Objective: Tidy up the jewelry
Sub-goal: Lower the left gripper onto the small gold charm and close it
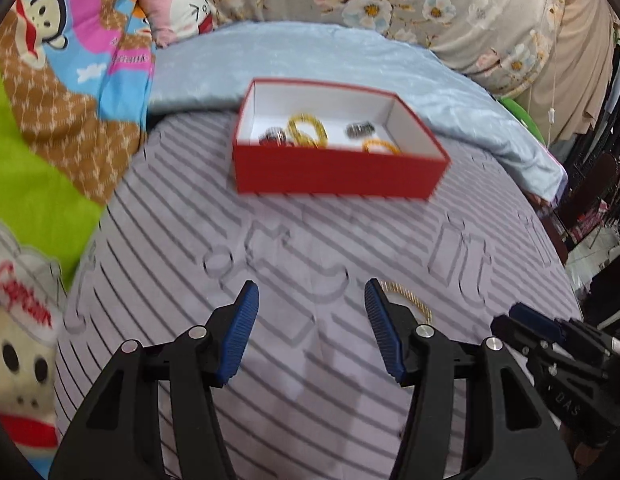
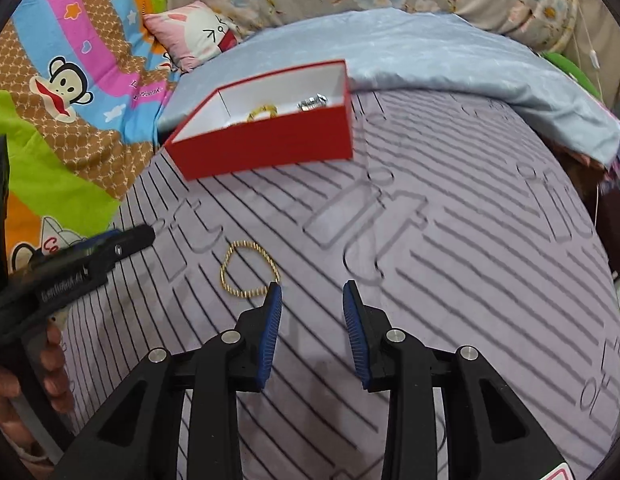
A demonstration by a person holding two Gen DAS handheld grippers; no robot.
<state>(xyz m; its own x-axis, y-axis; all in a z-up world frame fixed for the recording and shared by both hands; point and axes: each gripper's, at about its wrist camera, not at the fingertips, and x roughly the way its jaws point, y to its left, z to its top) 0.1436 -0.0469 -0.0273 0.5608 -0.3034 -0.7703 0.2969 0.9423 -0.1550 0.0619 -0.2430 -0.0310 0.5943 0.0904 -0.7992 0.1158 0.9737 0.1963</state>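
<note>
A red box with a white inside stands on the striped grey bedcover. It holds gold bangles and silver pieces. A thin gold chain bracelet lies loose on the cover. It sits just left of my right gripper's left fingertip, and in the left wrist view the bracelet peeks out behind my left gripper's right finger. My left gripper is open with nothing between its pads. My right gripper is also open and holds nothing.
A light blue blanket lies folded behind the box. A cartoon monkey quilt, a pink pillow and floral fabric border the far and left sides. The bed's edge falls away at the right. A hand holds the left gripper's handle.
</note>
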